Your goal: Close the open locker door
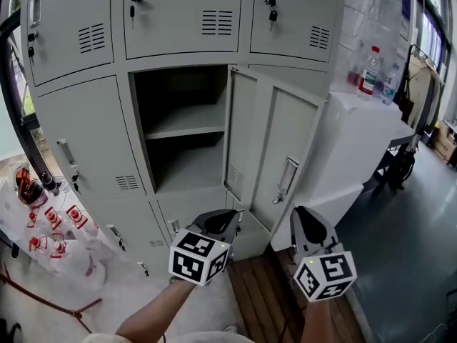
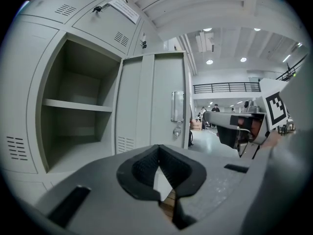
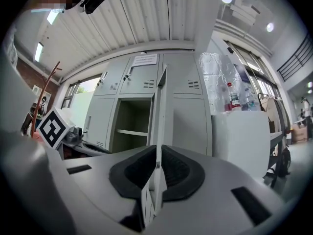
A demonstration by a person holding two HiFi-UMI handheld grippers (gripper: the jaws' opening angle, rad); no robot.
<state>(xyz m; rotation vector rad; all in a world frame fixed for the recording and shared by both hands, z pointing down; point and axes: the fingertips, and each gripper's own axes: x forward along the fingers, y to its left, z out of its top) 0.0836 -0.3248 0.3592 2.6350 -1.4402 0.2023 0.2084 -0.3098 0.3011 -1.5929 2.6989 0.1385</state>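
Head view: lockers (image 1: 78, 134) cut off at top and left. Door (image 1: 275, 145) of middle compartment stands swung wide to right, clear of both my grippers. Its lower corner partly behind left gripper (image 1: 218, 221). White cabinet (image 1: 357, 141) beside door, bottle (image 1: 369, 70) on top, red label unreadable. Paper notice (image 3: 145, 59) on upper locker, writing too small for me to read. Left gripper clenched, nothing between pads. Right gripper (image 1: 307, 219) likewise clenched, empty.

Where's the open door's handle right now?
Head view, centre-right: the handle is on the open locker door, right of the empty compartment, above the right gripper.
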